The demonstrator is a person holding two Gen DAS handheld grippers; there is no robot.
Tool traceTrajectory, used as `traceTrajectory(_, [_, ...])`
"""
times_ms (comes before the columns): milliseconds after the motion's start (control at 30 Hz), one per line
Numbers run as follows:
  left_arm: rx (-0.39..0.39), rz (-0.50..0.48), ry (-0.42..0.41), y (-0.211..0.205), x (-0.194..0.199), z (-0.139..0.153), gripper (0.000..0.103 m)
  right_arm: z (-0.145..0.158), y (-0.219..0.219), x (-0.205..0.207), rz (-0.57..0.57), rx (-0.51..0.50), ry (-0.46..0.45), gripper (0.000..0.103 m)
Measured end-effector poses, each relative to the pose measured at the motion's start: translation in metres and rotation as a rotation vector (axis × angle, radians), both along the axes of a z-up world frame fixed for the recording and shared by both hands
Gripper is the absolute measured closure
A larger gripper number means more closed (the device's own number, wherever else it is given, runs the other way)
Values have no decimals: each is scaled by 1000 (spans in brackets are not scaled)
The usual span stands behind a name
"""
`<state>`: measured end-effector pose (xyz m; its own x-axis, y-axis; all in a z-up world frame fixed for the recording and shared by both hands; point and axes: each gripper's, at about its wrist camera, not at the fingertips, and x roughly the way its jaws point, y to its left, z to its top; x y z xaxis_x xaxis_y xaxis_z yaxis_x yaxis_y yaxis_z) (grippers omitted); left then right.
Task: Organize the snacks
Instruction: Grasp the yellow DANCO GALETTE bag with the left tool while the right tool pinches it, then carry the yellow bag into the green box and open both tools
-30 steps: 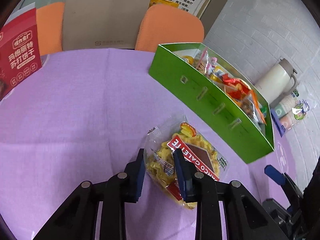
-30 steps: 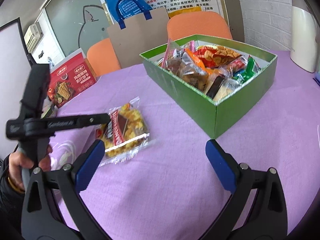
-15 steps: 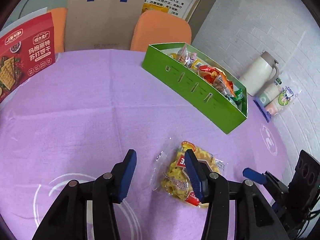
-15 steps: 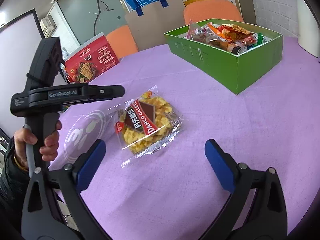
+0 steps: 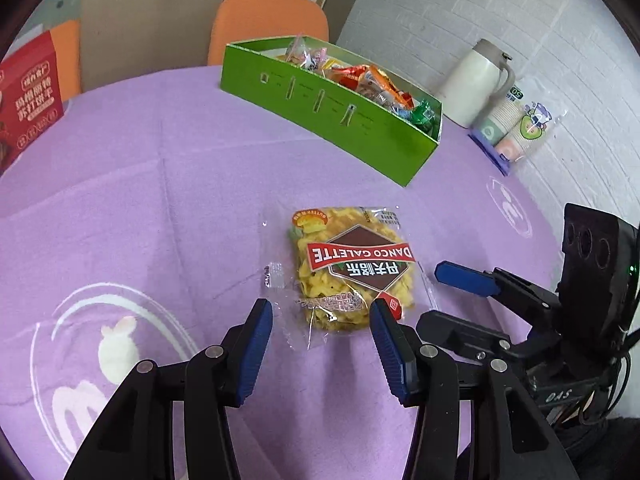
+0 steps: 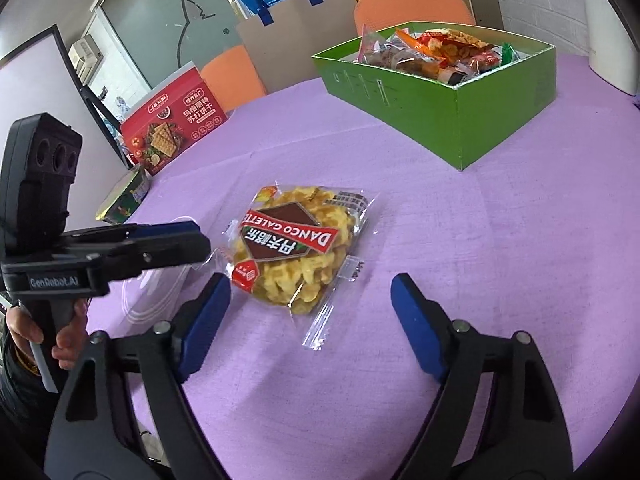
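A clear packet of yellow Danco Galette waffles [image 5: 352, 268] lies flat on the purple tablecloth; it also shows in the right wrist view [image 6: 294, 248]. My left gripper [image 5: 322, 346] is open and empty, just short of the packet's near edge. My right gripper [image 6: 310, 322] is open and empty, wide apart, just before the packet; it also shows at the right of the left wrist view [image 5: 466, 280]. The green snack box [image 5: 332, 112] stands beyond, filled with several wrapped snacks; it also shows in the right wrist view [image 6: 452, 96].
A red cracker box [image 6: 172, 124] and a small green pack [image 6: 124, 200] sit at the table's left. A white thermos [image 5: 476, 80] and a sleeve of paper cups [image 5: 516, 124] stand by the brick wall. Orange chairs [image 5: 268, 20] and a brown paper bag [image 5: 152, 12] are behind the table.
My left gripper let go of the packet, opened and drew back. The packet now lies flat on the cloth. My right gripper moved in closer to the packet.
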<state>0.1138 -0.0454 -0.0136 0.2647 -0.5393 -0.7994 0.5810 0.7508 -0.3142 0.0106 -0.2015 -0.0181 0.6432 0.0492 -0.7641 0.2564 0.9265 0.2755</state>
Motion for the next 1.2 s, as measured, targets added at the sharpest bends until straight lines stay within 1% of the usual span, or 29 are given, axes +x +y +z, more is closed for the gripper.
traceTrajectory(67, [-34, 17, -11, 3, 5, 9, 51, 0, 2, -1, 0, 5, -3, 21])
traceTrajectory(133, [-64, 29, -3, 2, 12, 12, 41, 0, 4, -1, 9, 5, 0, 22])
traceTrajectory(167, [-66, 31, 1, -2, 15, 12, 39, -1, 5, -1, 10, 6, 1, 22])
traceTrajectory(200, [-55, 30, 3, -6, 18, 9, 38, -2, 5, -1, 10, 7, 3, 23])
traceTrajectory(267, [-22, 30, 12, -12, 21, 0, 38, -5, 6, -1, 9, 12, 9, 30])
traceTrajectory(300, [-14, 35, 26, -14, 22, -5, 38, -7, 5, 0, 7, 17, 15, 32])
traceTrajectory(367, [-26, 42, 73, -16, 25, -15, 38, -10, 5, 1, 4, 16, 12, 37])
traceTrajectory(433, [-63, 47, 119, -15, 27, -22, 38, -10, 5, 2, 1, 28, 14, 42])
traceTrajectory(500, [-82, 43, 121, -16, 26, -23, 38, -9, 4, 2, -6, 26, 14, 43])
traceTrajectory(600, [-76, 41, 110, -18, 26, -22, 40, -10, 0, 2, -18, 32, 6, 46])
traceTrajectory(733, [-65, 62, 112, -21, 26, -25, 40, -12, -3, 2, -38, 16, -7, 59])
traceTrajectory(833, [-53, 70, 85, -23, 23, -26, 40, -13, -8, 0, -35, 67, -29, 74])
traceTrajectory(867, [-48, 70, 80, -26, 22, -26, 44, -11, -7, -1, -41, 50, -27, 77])
traceTrajectory(933, [-60, 62, 88, -29, 17, -24, 59, -6, -4, -3, -35, 7, -26, 78])
traceTrajectory(967, [-62, 54, 83, -31, 15, -22, 63, -3, -4, -6, -34, 4, -31, 79])
traceTrajectory(1067, [-46, 44, 39, -39, 6, -13, 64, 10, -5, -12, -42, -26, -62, 79])
traceTrajectory(1200, [-69, 28, -6, -48, 2, 8, 64, 33, -14, -17, -62, -50, -121, 79])
